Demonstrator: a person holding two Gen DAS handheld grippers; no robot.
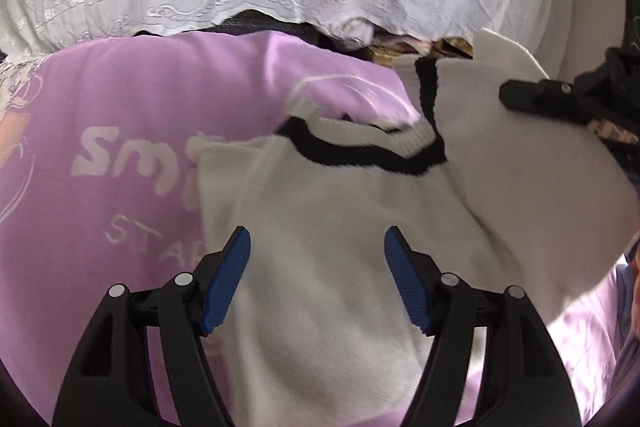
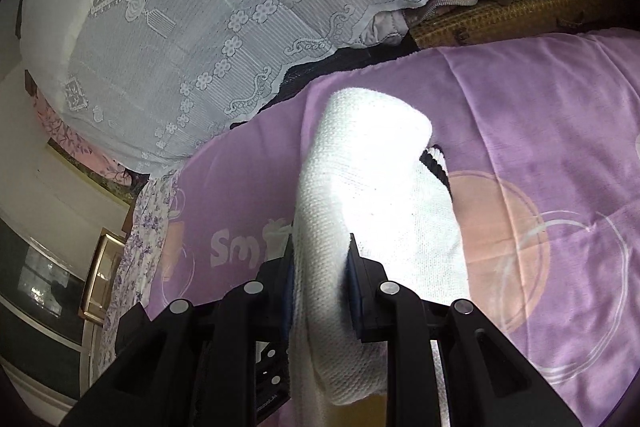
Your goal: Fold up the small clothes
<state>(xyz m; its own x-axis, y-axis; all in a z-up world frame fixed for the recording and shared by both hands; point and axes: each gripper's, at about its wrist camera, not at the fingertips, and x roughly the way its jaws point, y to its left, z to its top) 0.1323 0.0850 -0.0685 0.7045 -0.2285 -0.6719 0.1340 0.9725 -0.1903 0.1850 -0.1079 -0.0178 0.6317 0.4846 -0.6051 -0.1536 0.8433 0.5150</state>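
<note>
Between the right claw (image 2: 320,259) fingers: a pinched white sweater (image 1: 320,227) sleeve.
Carry it across smoothly; left claw (image 1: 318,259) hovers spread above.

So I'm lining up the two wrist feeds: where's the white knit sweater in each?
Left wrist: white knit sweater fills centre, beyond the open left gripper; one side lifted at right.
Right wrist: a fold of it, centre, clamped in the right gripper.
Shared landmark: purple blanket with "Sm" lettering.
</note>
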